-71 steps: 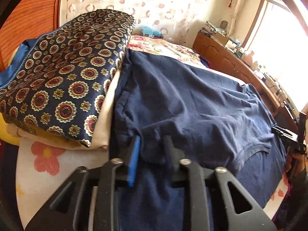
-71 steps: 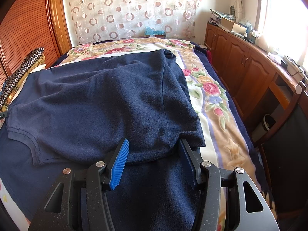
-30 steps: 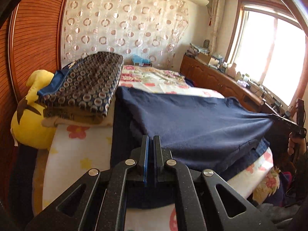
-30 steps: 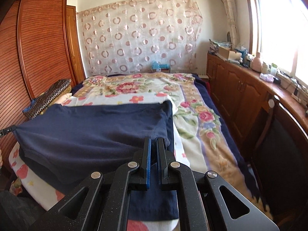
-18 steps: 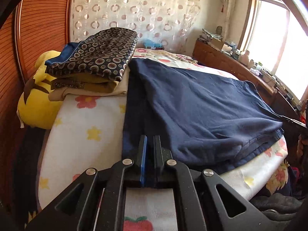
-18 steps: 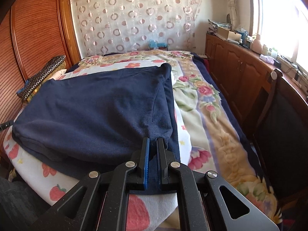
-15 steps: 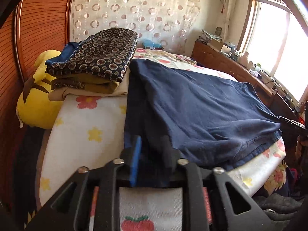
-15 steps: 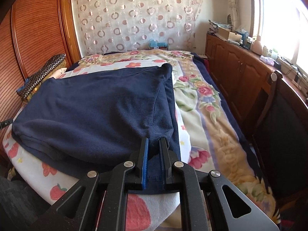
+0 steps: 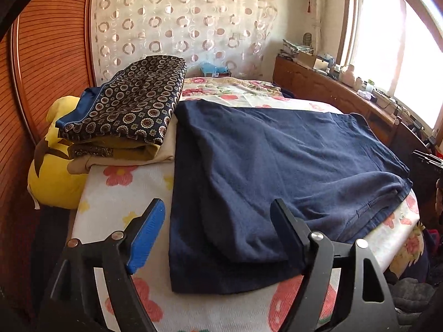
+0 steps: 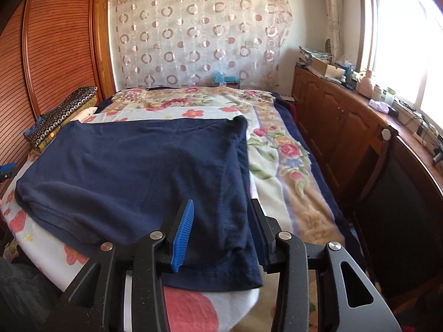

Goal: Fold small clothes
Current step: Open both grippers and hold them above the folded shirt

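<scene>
Bed [image 9: 119, 202]: wearing a floral sheet.
Yellow plush toy [image 9: 52, 177]: leaning against the wooden wardrobe [image 9: 49, 55].
Curtain [image 10: 199, 38]: hanging behind the bed.
Wooden cabinet [image 10: 340, 116]: standing under the bright window [image 10: 407, 36].

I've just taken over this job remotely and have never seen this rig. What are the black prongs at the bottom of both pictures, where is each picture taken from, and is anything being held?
There is no robot arm: a person holds a two-finger tool in each hand, with a camera on each looking along its fingers. The prongs are the left gripper and the right gripper. On the bed lies a navy garment, folded over onto itself on a flowered blanket. Beside it is a stack of folded clothes, with a yellow plush toy next to that. Both sets of jaws have just been opening; each straddles a near corner of the garment without pinching it, so nothing is held.
</scene>
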Tool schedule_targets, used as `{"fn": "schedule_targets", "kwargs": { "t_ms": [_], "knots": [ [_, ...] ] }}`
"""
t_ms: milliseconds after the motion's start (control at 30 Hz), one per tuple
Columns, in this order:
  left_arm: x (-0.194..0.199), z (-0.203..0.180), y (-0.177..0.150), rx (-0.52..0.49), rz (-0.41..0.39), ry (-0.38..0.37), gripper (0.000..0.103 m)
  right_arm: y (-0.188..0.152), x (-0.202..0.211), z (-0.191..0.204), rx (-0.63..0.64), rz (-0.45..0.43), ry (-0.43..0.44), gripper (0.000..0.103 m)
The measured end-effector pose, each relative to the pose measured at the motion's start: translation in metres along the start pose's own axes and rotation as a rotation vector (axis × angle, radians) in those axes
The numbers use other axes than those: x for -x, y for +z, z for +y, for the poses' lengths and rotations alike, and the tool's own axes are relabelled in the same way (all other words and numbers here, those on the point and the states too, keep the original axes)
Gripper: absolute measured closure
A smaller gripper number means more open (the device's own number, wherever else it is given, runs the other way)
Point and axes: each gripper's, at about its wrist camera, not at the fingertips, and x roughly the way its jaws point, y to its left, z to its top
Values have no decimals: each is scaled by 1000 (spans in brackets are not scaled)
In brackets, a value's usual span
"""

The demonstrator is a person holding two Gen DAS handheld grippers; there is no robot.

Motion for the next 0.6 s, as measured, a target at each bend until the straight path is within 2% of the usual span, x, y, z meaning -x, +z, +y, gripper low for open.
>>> {"fn": "schedule_targets", "kwargs": {
  "t_ms": [367,600],
  "knots": [
    [-22,7,-6,14,56,20,24,-13,-44,41,46,44,112,58],
    [-31,14,-16,28,88,32,24,-21,-58,43,28,72,124,58]
  ]
}}
